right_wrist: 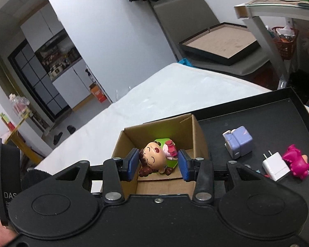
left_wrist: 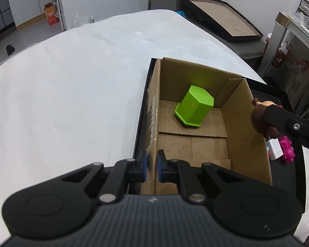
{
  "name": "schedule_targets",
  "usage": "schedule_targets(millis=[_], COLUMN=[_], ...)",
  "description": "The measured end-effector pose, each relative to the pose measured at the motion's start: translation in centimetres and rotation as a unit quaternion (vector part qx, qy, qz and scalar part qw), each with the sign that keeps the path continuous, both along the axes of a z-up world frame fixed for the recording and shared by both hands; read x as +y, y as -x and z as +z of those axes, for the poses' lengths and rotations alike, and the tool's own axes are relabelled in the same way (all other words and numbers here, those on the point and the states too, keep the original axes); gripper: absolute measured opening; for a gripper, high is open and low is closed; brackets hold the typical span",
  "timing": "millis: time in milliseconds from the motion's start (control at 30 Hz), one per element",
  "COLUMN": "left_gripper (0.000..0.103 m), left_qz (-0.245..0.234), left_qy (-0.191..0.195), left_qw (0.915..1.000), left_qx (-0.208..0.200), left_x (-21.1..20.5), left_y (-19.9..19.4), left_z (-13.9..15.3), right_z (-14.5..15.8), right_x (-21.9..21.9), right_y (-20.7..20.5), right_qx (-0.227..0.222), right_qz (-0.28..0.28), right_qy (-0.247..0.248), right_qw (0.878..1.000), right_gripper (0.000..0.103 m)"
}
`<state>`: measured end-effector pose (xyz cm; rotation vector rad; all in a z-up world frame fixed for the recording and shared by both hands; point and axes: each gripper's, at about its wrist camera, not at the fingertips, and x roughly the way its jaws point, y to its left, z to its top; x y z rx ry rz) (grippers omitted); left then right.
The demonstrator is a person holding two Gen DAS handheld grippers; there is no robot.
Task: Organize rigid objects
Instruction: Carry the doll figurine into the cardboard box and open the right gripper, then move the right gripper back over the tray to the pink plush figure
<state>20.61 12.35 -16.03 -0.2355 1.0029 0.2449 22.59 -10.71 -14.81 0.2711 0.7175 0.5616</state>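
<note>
A big white worktop with a soft, fuzzy-looking top carries everything. A flat black tray lies right on it, near the edge. On the tray sit a brown cardboard box, a purple block toy, a white plug and a pink toy, with the plug and pink toy touching.

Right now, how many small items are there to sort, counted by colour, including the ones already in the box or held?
Green: 1, pot in box
Brown-haired: 1, doll in right hand-held gripper
Purple: 1, cube
White: 1, charger
Pink: 1, toy
Total: 5
</note>
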Motion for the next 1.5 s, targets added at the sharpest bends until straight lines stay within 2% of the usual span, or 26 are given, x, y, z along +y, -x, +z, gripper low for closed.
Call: schedule_targets(millis=[367, 567, 767, 933, 1133, 1233, 1367, 1433, 1500], left_gripper=[0.009, 0.009, 0.009, 0.009, 0.012, 0.013, 0.018, 0.027, 0.042], left_qz=[-0.019, -0.02, -0.016, -0.015, -0.014, -0.01, -0.002, 0.003, 0.009], left_qy=[0.009, 0.008, -0.001, -0.014, -0.038, -0.046, -0.062, -0.07, -0.076], left_qw=[0.9998, 0.9998, 0.9999, 0.9996, 0.9986, 0.998, 0.9968, 0.9962, 0.9956], left_qx=[-0.003, 0.002, 0.006, 0.018, 0.034, 0.042, 0.05, 0.052, 0.053], left_x=[0.5, 0.5, 0.2, -0.3, -1.4, -1.7, -2.3, -2.6, -2.9], left_y=[0.1, 0.0, -0.3, -0.7, -0.8, -0.6, -0.5, -0.6, -0.6], left_z=[0.0, 0.1, 0.1, 0.3, 0.8, 1.0, 1.3, 1.5, 1.7], right_z=[-0.6, -0.9, -0.1, -0.4, -2.0, -2.5, -2.7, -2.7, -2.8], right_x=[3.4, 4.1, 2.4, 0.0, -2.5, -3.3, -4.3, -4.6, -5.0], right_y=[-0.6, -0.7, -0.6, -1.3, -2.1, -2.0, -1.7, -1.5, -1.4], right_qx=[-0.011, -0.015, -0.013, 0.006, 0.064, 0.074, 0.076, 0.066, 0.057], right_qz=[-0.004, -0.029, -0.051, -0.088, -0.126, -0.134, -0.143, -0.146, -0.154], right_qy=[0.036, 0.077, 0.057, 0.042, 0.04, 0.042, 0.04, 0.045, 0.055], right_qw=[0.999, 0.996, 0.997, 0.995, 0.989, 0.987, 0.986, 0.986, 0.985], right_gripper=[0.041, 0.05, 0.051, 0.051, 0.051, 0.052, 0.057, 0.062, 0.064])
